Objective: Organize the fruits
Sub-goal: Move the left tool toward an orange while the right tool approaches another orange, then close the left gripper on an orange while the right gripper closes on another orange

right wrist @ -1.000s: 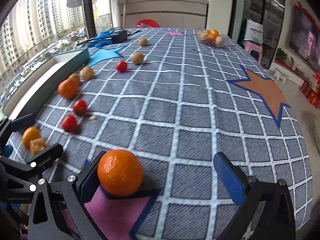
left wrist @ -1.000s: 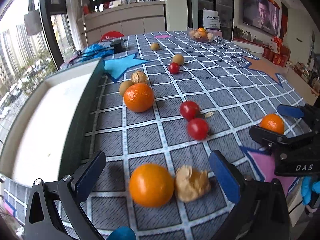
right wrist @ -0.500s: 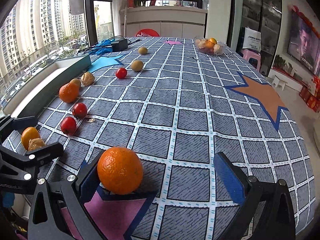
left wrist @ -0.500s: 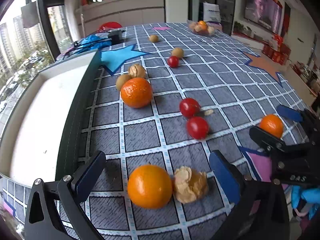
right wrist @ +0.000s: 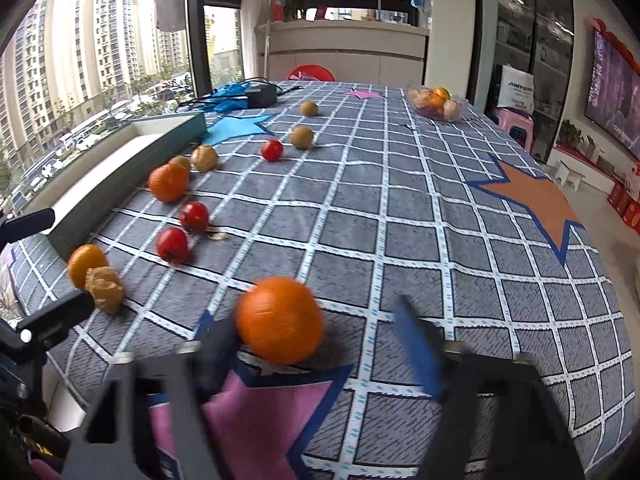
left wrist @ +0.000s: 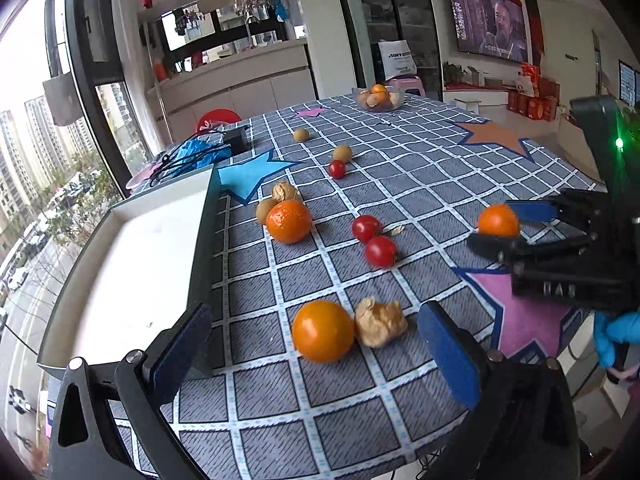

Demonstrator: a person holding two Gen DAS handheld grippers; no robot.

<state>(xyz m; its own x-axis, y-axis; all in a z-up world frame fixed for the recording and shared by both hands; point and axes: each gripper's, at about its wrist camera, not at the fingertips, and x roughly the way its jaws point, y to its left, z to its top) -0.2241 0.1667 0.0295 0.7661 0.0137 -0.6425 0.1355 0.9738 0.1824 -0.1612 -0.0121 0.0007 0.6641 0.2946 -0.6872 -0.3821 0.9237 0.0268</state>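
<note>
An orange (right wrist: 280, 320) lies on the pink star patch between the jaws of my right gripper (right wrist: 314, 322), which are closing. The left pad touches it; a gap still shows at the right pad. The left wrist view shows that same orange (left wrist: 498, 220) inside the right gripper (left wrist: 508, 224). My left gripper (left wrist: 314, 318) stands open just before a second orange (left wrist: 322, 330) and a tan husked fruit (left wrist: 380, 322), touching neither. Two cherry tomatoes (left wrist: 366, 227) (left wrist: 381, 251) and a larger orange (left wrist: 289, 221) lie farther out.
A white tray (left wrist: 140, 248) with a dark green wall runs along the left table edge. Farther back are small brown fruits (left wrist: 342, 153), another tomato (left wrist: 337, 169), a glass bowl of fruit (left wrist: 378, 98) and a black adapter with cables (left wrist: 238, 140). A blue-gloved hand (left wrist: 612, 336) holds the right gripper.
The right gripper's jaws have narrowed around the orange, which was beside the left pad of wide-open jaws before. The left gripper has lifted and drawn back a little, still open.
</note>
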